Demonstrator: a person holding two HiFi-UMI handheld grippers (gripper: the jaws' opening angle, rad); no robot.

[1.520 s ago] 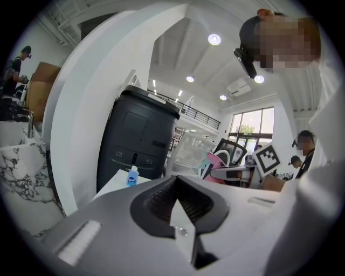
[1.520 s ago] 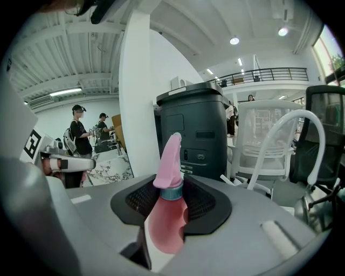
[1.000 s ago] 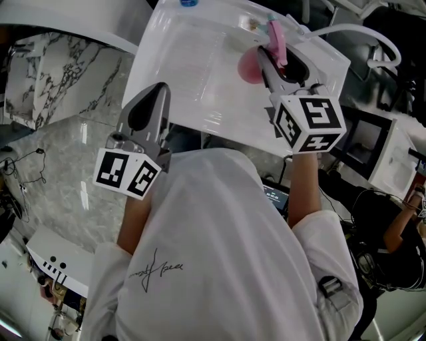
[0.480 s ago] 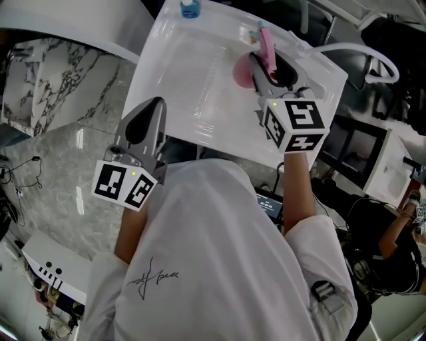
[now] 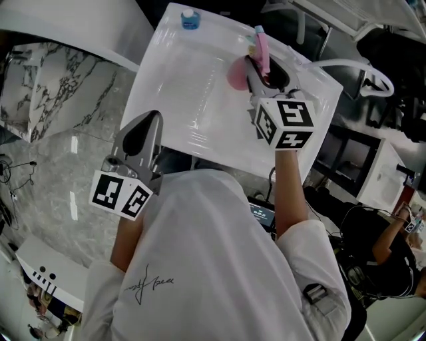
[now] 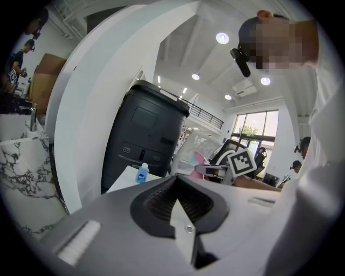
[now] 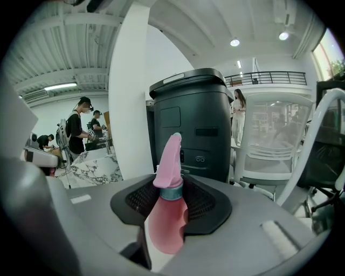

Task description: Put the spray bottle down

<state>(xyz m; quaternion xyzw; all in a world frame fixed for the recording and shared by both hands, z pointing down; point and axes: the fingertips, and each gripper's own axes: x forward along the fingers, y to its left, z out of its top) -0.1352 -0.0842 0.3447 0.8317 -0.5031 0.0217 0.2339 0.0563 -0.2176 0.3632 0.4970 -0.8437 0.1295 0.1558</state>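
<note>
Over the far right of the white table (image 5: 193, 100), at about one o'clock from the person, the right gripper (image 5: 258, 68) holds the pink spray bottle (image 5: 237, 73). Its jaws are clamped on the neck, close to the grey-blue collar, and the trigger head stands up above the pads. Whether the base touches the tabletop cannot be told from either view.

The step in hand looks like the set-down itself. To do it well, keep the bottle upright and bring it straight down onto bare tabletop. Choose a spot well inside the table's three o'clock edge, which runs close by. Wait until the base sits flat before parting the jaws, since the grip is high on the bottle and a tilted release could tip it. Then draw the gripper back toward six o'clock along its own line, so the pads do not catch the trigger head.

The left gripper (image 5: 142, 133) hangs at about seven o'clock, near the table's near edge, with its jaws together on nothing. It has no part to play.

As for writing, the spray bottle shows no print. A small blue bottle (image 5: 190, 18) at eleven o'clock carries a label too small to read. The person's shirt bears a dark scrawled script (image 5: 154, 283) that I cannot make out. The cubes on both grippers carry only black-and-white square patterns.
</note>
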